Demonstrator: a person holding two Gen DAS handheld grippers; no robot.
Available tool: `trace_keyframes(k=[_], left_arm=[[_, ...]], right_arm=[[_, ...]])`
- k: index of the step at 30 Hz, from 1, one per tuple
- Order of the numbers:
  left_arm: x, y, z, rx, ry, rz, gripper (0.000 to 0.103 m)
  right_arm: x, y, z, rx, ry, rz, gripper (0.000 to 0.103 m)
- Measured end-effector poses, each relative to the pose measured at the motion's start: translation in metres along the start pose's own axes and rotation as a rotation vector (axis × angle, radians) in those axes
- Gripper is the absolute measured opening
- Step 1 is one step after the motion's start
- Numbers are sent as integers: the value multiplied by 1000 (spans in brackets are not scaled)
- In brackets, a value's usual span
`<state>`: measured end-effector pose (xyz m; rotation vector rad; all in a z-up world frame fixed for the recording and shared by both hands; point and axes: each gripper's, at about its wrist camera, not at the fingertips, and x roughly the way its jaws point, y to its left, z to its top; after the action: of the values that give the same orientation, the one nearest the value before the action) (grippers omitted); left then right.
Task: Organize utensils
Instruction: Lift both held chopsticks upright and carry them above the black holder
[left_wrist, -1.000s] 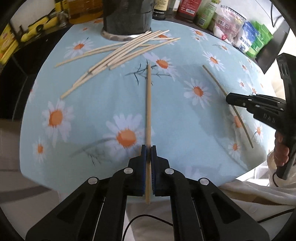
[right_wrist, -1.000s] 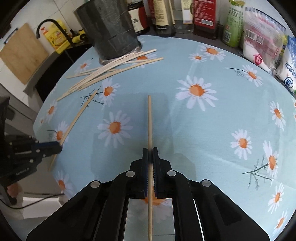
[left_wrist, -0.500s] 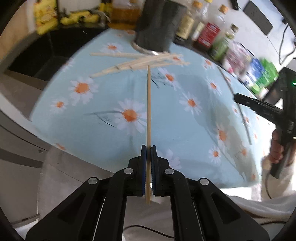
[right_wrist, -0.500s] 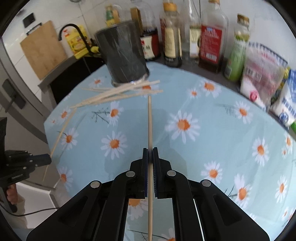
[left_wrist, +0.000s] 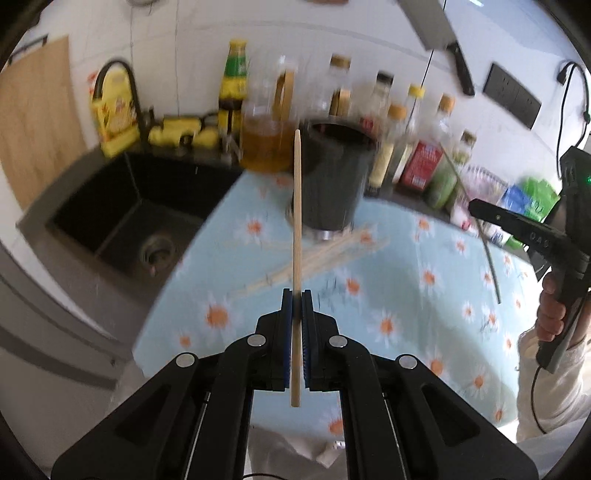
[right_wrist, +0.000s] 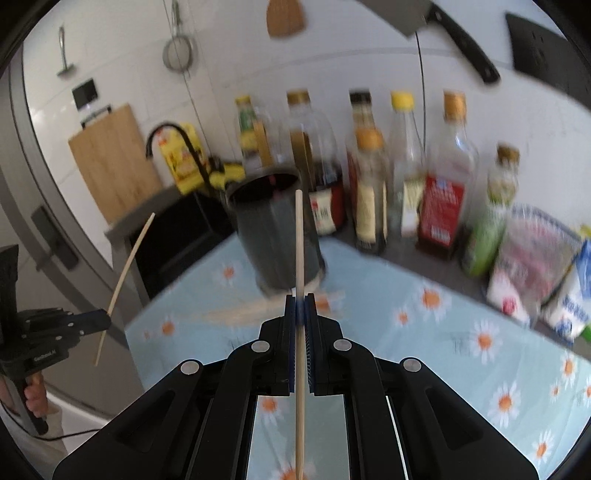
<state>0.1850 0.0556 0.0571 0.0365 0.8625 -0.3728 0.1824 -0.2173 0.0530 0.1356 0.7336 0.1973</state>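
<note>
Two chopsticks are now off the table (left_wrist: 417, 280) and in the air, one in each gripper, where a second ago both lay flat on the daisy cloth with the jaws already clamped on them. The left gripper (left_wrist: 296, 295) is closed tight on a pale chopstick (left_wrist: 296, 206), gripped near its blunt end, the tip aimed up toward the dark holder (left_wrist: 332, 177). The right gripper (right_wrist: 301, 301) is shut just as tightly on a second chopstick (right_wrist: 300, 243), also lined up with the holder (right_wrist: 273, 229) in its own view. Both hands have risen and tilted up, so the bottles (right_wrist: 406, 177) and wall now fill the upper frames.

That looks like the lift finished and the carry to the holder begun. More chopsticks (left_wrist: 325, 254) lie in a loose heap on the cloth, touching or just beside the holder's base near the table's far edge, so the job is judged far from done.

Room to move is fair. The middle of the table is bare cloth. The holder's mouth stands open, but bottles crowd just behind it along the far edge, and the sink (left_wrist: 140, 221) drops away beyond the table's left edge. The two sticks, well apart now, will converge on one narrow rim and could cross or knock it.
</note>
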Motion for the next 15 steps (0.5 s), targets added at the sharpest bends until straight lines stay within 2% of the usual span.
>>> trace_keyframes(k=[2,7,15], left_arm=[[-4,1,18,20,-32,6,5],[-5,6,65,67,-116,-33,5],[12,17,125,79,-219,-177,5]], right_arm=[[-2,4,16,1,-37,2,5],[-4,14,58,6,-165,20,5],[14,22,110,35,-329,81,5]])
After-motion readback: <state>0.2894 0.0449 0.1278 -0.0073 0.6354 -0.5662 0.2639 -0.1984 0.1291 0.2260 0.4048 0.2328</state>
